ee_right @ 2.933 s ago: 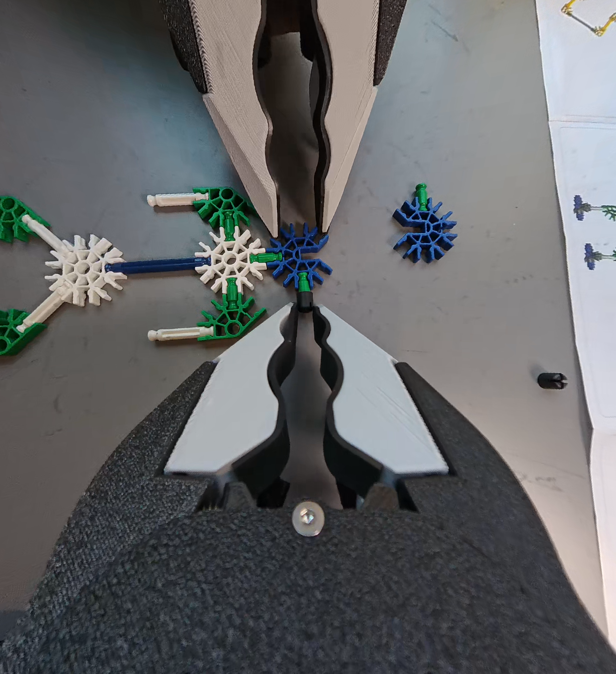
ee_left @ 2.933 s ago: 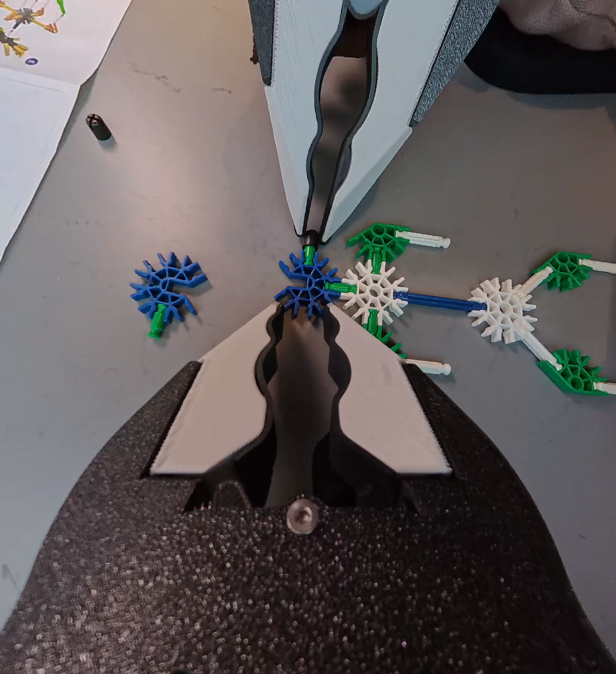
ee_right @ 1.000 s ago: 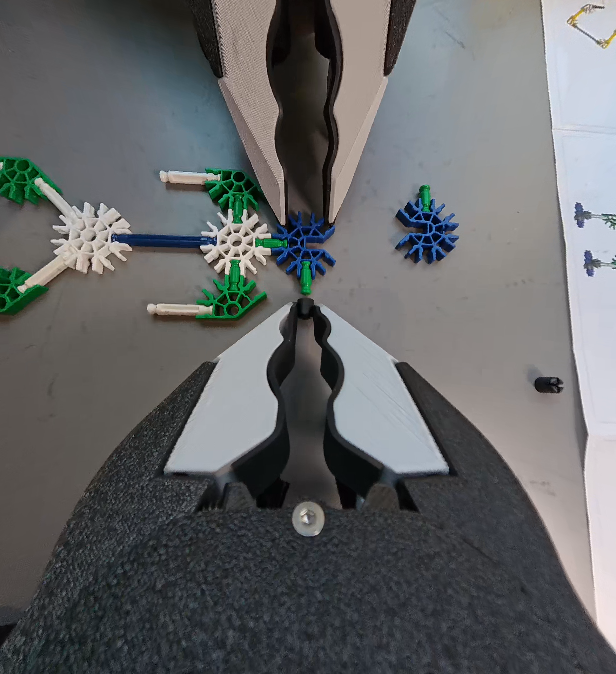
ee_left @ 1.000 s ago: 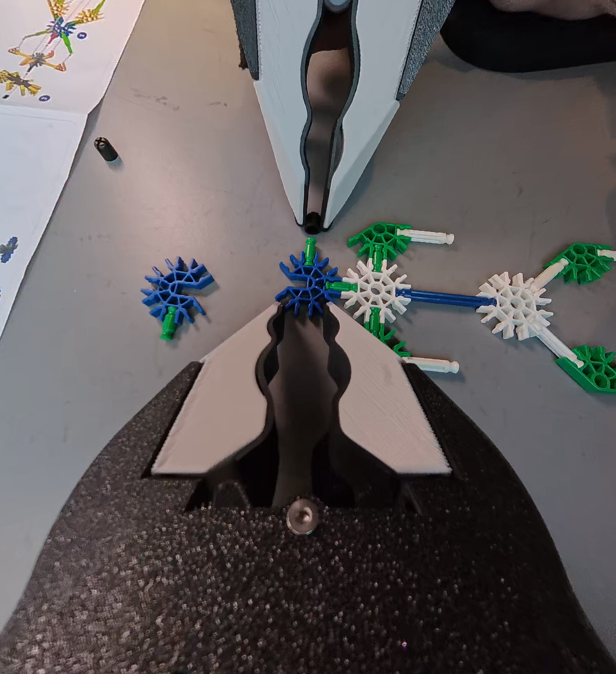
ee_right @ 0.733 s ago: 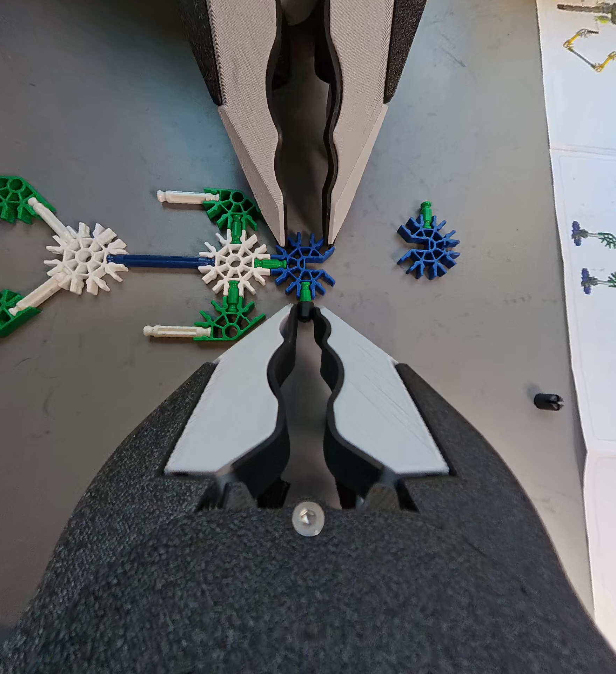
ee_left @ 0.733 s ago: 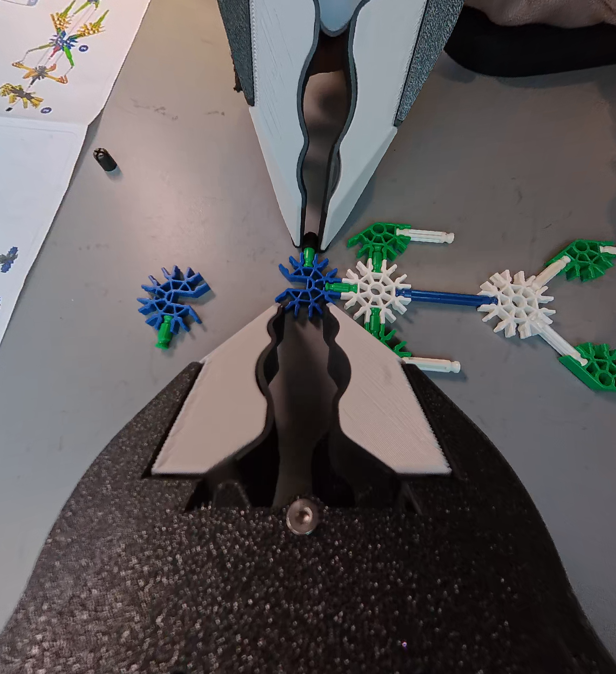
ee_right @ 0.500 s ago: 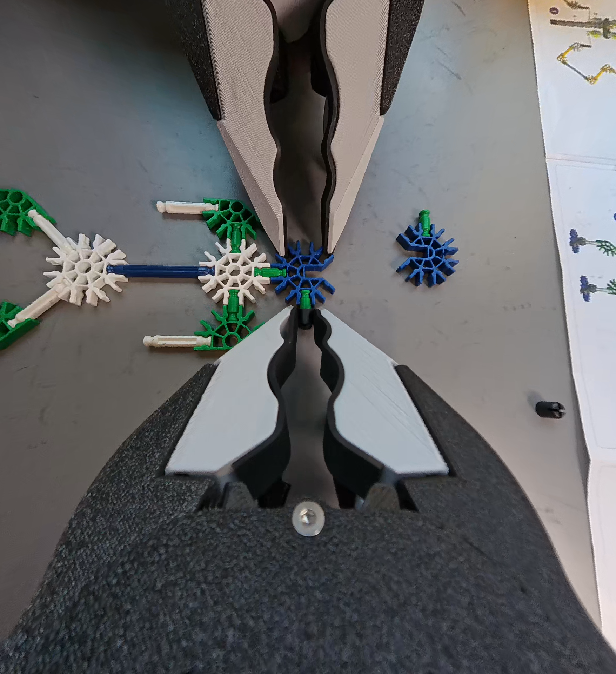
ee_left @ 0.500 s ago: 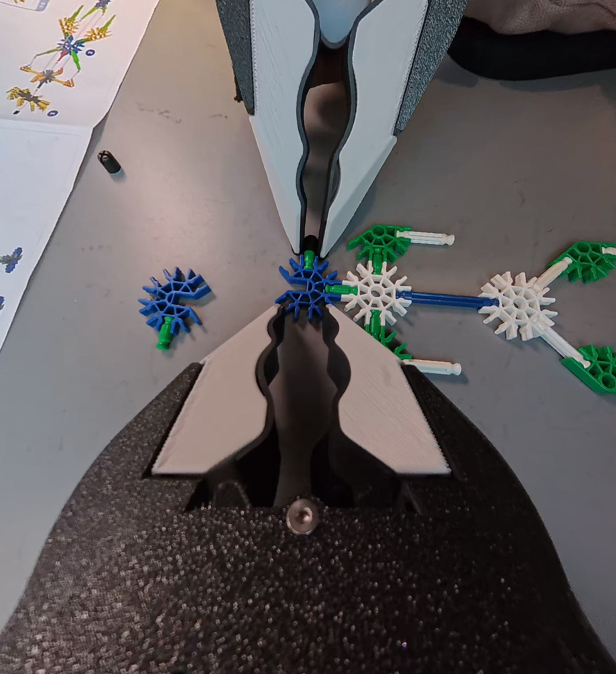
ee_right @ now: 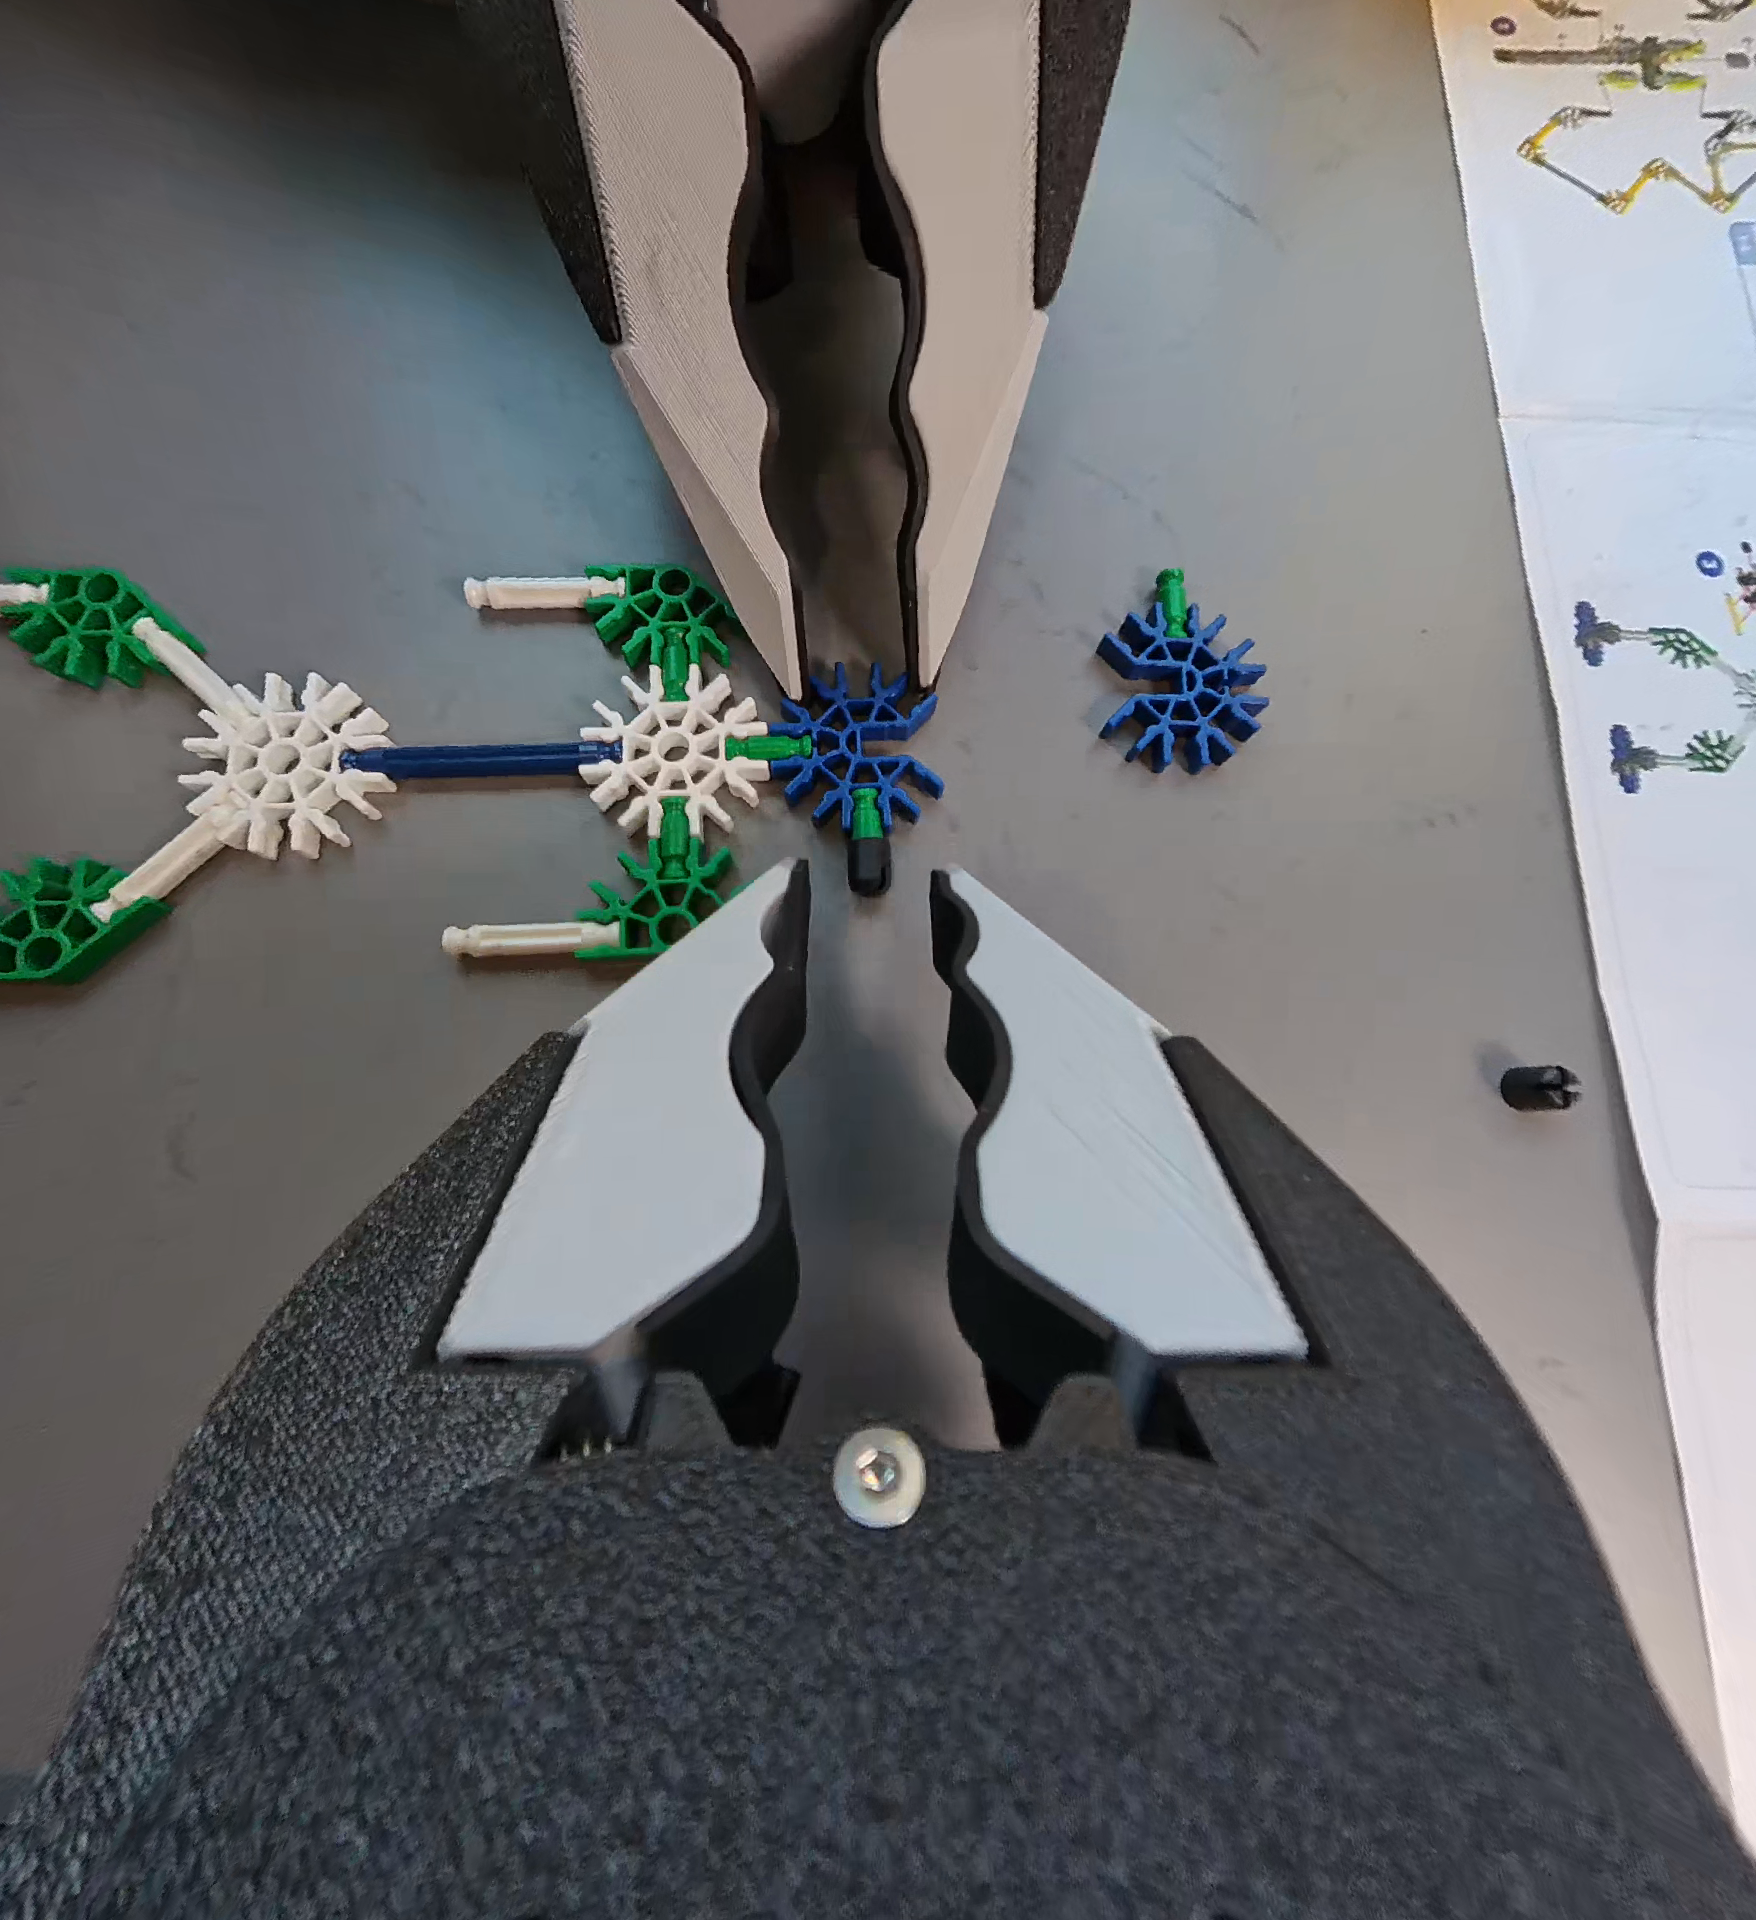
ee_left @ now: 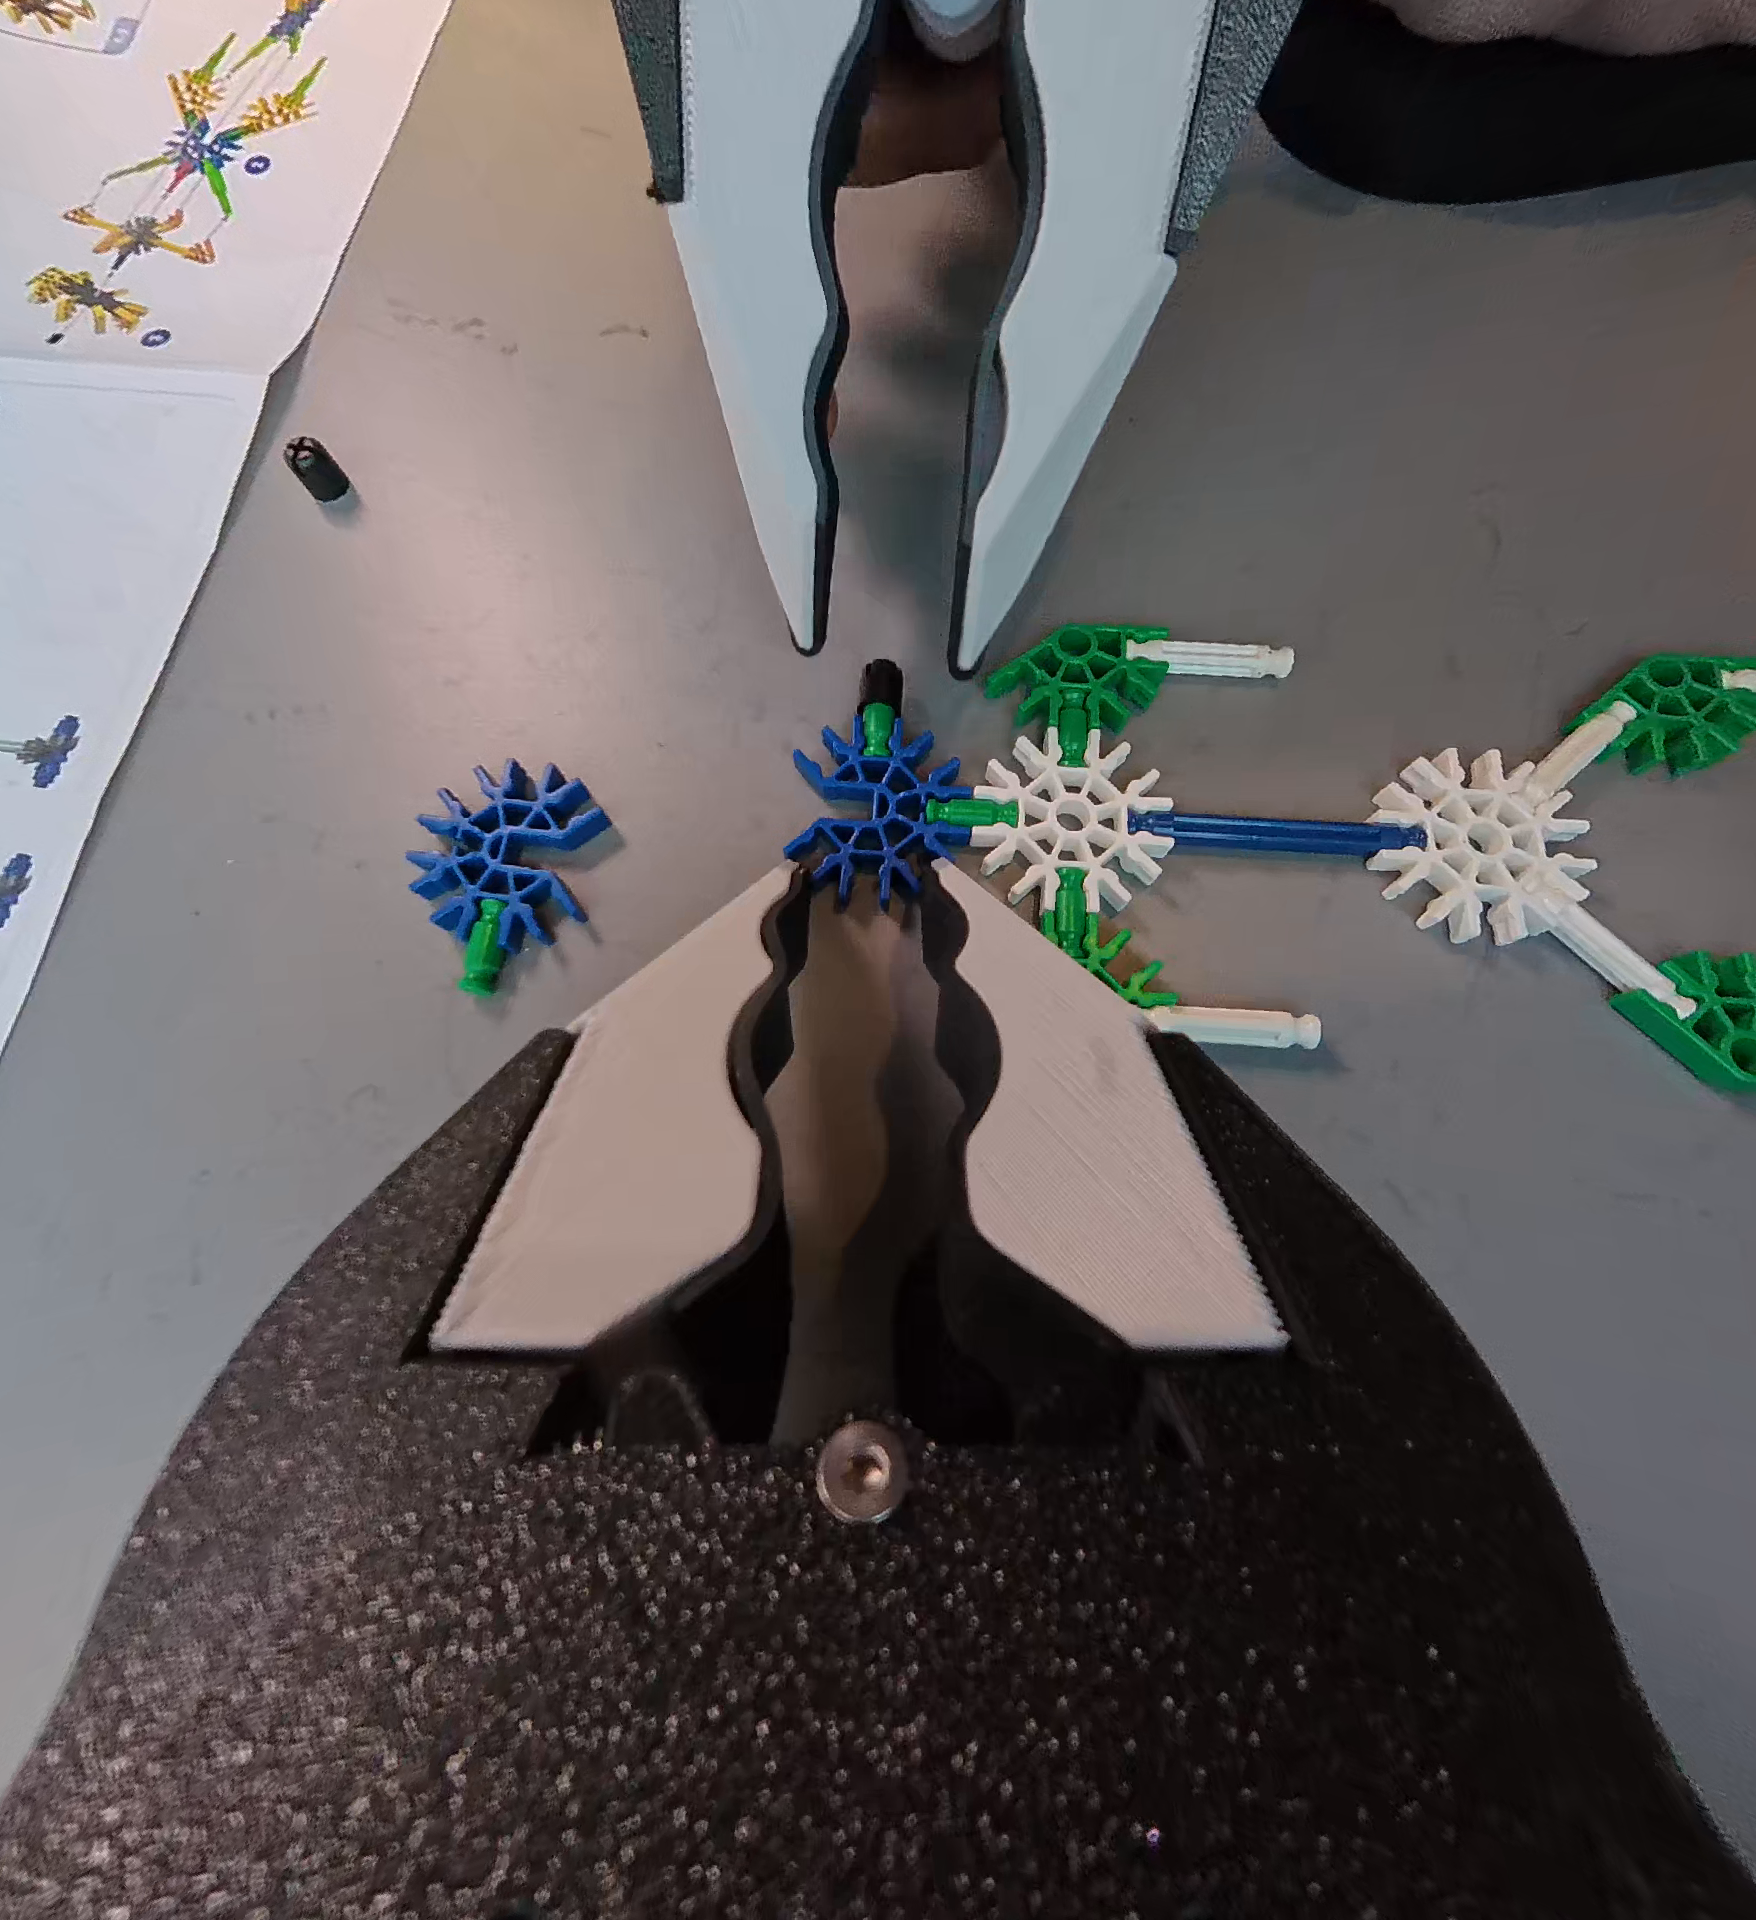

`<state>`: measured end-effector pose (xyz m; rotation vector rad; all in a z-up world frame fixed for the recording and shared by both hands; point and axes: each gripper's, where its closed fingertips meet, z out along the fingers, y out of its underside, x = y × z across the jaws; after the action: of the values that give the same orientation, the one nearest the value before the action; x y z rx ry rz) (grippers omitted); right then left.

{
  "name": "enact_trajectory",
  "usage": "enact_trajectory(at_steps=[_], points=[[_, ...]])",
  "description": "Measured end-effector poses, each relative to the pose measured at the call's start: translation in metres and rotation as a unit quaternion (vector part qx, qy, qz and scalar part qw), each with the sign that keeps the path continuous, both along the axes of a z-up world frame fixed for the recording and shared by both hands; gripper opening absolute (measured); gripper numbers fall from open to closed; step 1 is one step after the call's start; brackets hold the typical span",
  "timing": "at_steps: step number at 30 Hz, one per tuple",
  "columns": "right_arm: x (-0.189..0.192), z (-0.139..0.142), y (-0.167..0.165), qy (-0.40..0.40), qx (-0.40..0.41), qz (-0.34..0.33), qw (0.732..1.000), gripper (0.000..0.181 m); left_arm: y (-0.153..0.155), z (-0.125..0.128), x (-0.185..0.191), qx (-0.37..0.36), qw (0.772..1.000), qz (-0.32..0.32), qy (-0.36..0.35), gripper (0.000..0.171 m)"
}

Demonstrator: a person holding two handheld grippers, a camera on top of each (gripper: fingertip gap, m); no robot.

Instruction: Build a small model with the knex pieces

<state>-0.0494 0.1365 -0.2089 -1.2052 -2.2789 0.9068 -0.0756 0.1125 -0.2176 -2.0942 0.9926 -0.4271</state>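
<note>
Grey tabletop (ee_left: 1476,416) seen from my two handheld grippers, which face each other. A white instruction sheet (ee_right: 1684,935) lies along one edge, printed with coloured build diagrams and small numbered marks; I can make out no brand. A flat construction-toy figure (ee_right: 479,758) of white snowflake connectors, a blue rod and green fan pieces lies assembled. At its end sits a blue connector (ee_left: 879,816), and my left gripper (ee_left: 869,883) has its jaws narrowed onto that connector's rim. A short green rod (ee_left: 879,722) sticks out of it, capped by a small black end cap (ee_right: 866,862). My right gripper (ee_right: 869,883) has its jaws parted either side of the cap, not touching. A second blue connector (ee_left: 500,852) and another black cap (ee_left: 316,483) lie loose.
</note>
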Motion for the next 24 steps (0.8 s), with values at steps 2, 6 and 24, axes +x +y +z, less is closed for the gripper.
enact_trajectory(at_steps=[2, 6, 24], points=[[0.004, -0.006, 0.003, -0.017, 0.001, -0.001, 1.0, 0.016, 0.0, 0.0, -0.001, 0.004, 1.0, 0.0, 0.003, 0.02], [0.0, -0.008, 0.0, -0.012, 0.022, 0.0, 1.0, 0.003, -0.001, 0.0, -0.001, 0.006, 1.0, -0.001, 0.005, 0.02], [-0.011, -0.007, -0.005, 0.003, 0.027, -0.015, 1.0, 0.008, -0.002, 0.002, -0.014, 0.027, 0.999, -0.042, 0.017, 0.02]])
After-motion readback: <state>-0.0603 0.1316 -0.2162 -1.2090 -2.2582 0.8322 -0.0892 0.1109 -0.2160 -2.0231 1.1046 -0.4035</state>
